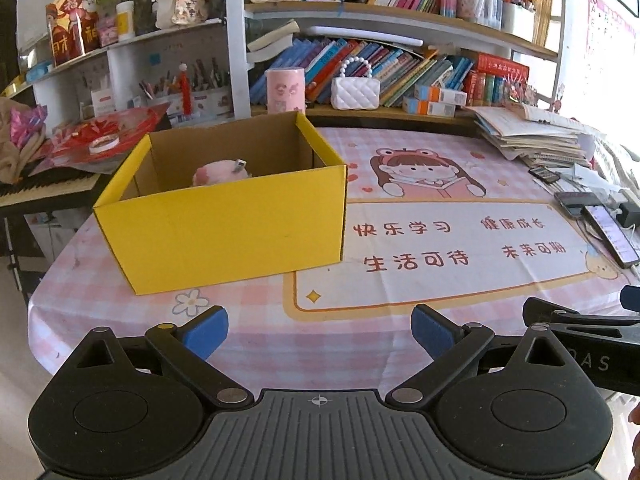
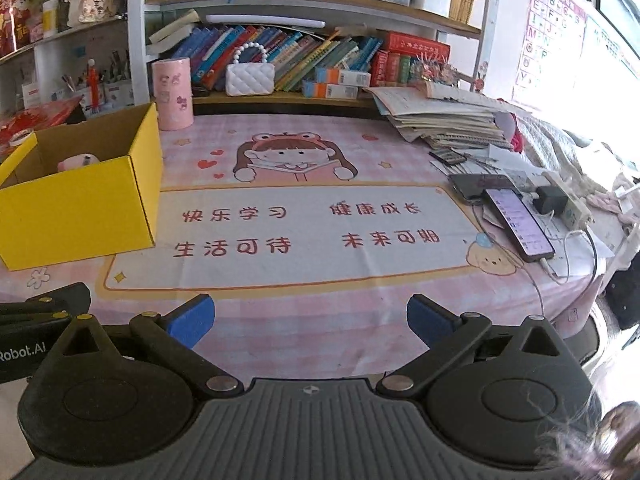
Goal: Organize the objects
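Observation:
An open yellow cardboard box (image 1: pixel 224 232) stands on the left of the pink tablecloth; it also shows in the right wrist view (image 2: pixel 80 208). A pink plush object (image 1: pixel 220 172) lies inside it, and shows in the right wrist view (image 2: pixel 78 162). My left gripper (image 1: pixel 320 330) is open and empty, held above the table's near edge, in front of the box. My right gripper (image 2: pixel 310 318) is open and empty above the near edge, to the right of the box. Part of the right gripper shows at the left view's right edge (image 1: pixel 580 320).
A pink cylinder (image 2: pixel 173 94) and a white quilted purse (image 2: pixel 250 76) stand at the back by the bookshelf. A stack of books and papers (image 2: pixel 444 120) lies back right. Phones (image 2: pixel 520 224), a charger and cables lie on the right.

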